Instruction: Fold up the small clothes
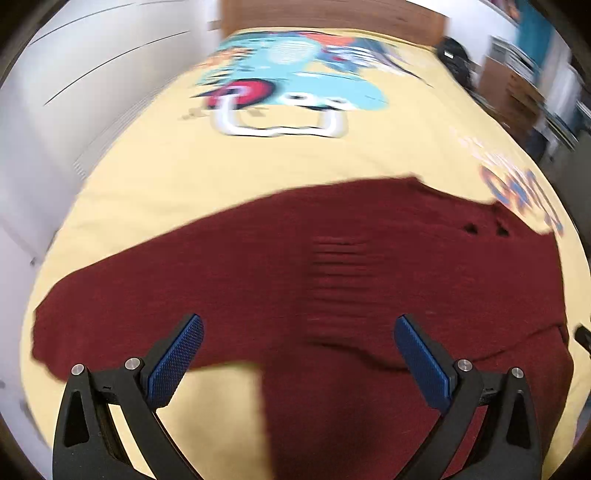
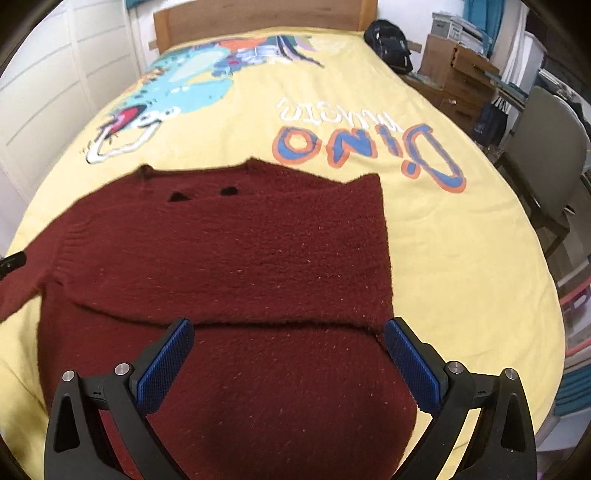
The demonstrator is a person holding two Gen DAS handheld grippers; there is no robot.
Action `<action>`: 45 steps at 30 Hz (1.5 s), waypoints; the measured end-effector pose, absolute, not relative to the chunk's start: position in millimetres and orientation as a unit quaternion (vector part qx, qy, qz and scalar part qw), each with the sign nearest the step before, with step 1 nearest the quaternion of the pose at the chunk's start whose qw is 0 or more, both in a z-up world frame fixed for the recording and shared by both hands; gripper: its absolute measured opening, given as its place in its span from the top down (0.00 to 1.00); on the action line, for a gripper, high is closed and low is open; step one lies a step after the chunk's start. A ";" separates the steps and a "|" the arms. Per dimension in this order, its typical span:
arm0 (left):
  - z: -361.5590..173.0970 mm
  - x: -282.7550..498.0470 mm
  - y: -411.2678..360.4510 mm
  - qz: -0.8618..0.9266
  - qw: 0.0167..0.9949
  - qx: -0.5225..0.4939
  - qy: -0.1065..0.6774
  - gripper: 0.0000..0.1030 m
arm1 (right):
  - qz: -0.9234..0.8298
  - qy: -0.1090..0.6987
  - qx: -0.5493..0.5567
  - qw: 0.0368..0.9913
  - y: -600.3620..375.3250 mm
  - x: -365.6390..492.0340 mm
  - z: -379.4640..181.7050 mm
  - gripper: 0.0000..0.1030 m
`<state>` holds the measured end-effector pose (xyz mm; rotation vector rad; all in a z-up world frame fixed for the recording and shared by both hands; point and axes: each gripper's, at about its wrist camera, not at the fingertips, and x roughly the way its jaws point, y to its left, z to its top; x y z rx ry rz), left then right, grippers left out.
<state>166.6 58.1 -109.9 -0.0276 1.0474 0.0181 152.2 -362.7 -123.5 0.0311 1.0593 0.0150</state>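
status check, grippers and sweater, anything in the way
Left gripper and right gripper: jaws open, empty. Maroon sweater flat on yellow bedspread, one sleeve folded across. Nothing in the way.

The sweater (image 2: 221,251) is dark maroon knit, flecked with tiny pale specks, with ribbed bands and two small black marks near its far edge. It lies on a pale yellow bedspread (image 2: 443,240) printed with a turquoise cartoon dinosaur (image 2: 177,92) with a red mouth outlined in white, and blue lettering edged in orange (image 2: 369,147) beneath white script. Each hand-held gripper, left (image 1: 299,354) and right (image 2: 288,358), is black with blue textured pads (image 2: 166,365). The headboard (image 2: 258,18) is brown wood.
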 end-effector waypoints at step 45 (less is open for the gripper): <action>-81.8 105.7 324.3 0.193 0.809 -0.239 0.501 0.88 | -0.003 0.528 0.016 0.849 -353.3 143.4 -135.1 0.00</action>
